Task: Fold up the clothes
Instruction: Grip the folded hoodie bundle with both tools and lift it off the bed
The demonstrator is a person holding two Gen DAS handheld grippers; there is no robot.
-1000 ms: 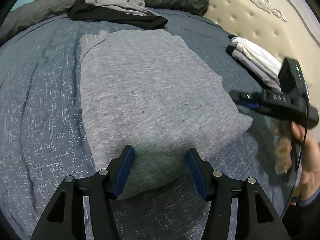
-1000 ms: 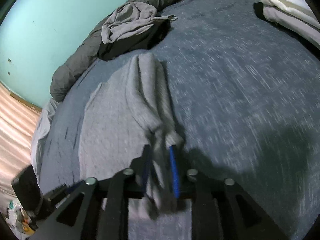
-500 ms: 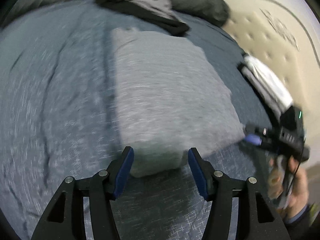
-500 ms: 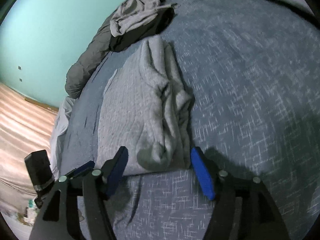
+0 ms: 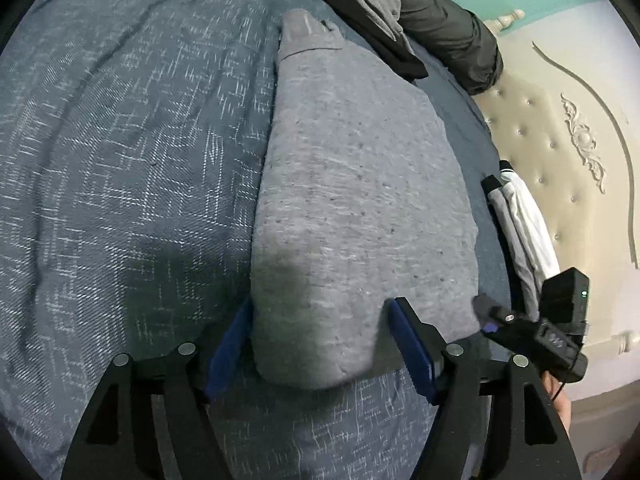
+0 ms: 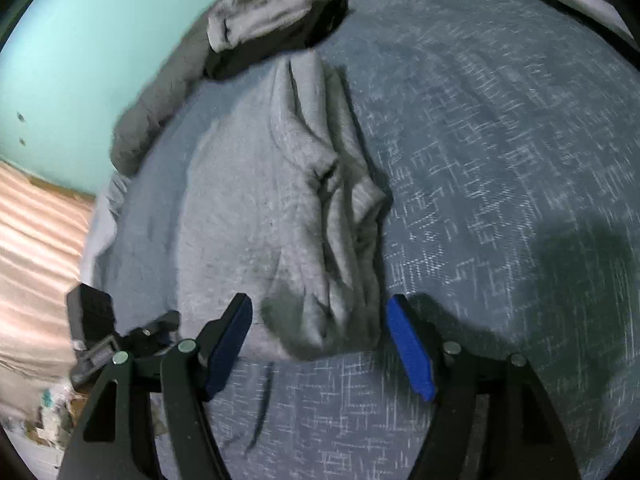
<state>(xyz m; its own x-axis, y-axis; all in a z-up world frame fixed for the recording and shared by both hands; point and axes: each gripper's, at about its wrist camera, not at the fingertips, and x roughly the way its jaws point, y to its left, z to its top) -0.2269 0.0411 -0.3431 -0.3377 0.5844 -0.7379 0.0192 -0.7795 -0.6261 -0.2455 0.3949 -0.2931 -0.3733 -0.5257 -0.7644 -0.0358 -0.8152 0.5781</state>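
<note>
A grey knit garment (image 5: 360, 180) lies folded lengthwise on the blue bedcover (image 5: 120, 160). My left gripper (image 5: 320, 306) straddles its near end with jaws opening; the cloth lies between the blue pads and is not pinched. In the right wrist view the same garment (image 6: 248, 220) shows a bunched fold along its right side. My right gripper (image 6: 319, 300) stands open over that near corner, its pads apart from the fabric. Each gripper shows in the other's view: the right gripper (image 5: 532, 332) and the left gripper (image 6: 120, 336).
A heap of grey and black clothes (image 6: 272, 20) and a dark duvet (image 5: 452, 32) lie at the far end. A folded white and grey stack (image 5: 520, 224) sits by the tufted headboard (image 5: 568, 120). The bed's edge drops to the floor (image 6: 32, 240) on the left.
My right gripper let go of the garment's edge and opened; the cloth dropped onto the bed in a bunch. My left gripper rolled, sank toward the near end and spread wider.
</note>
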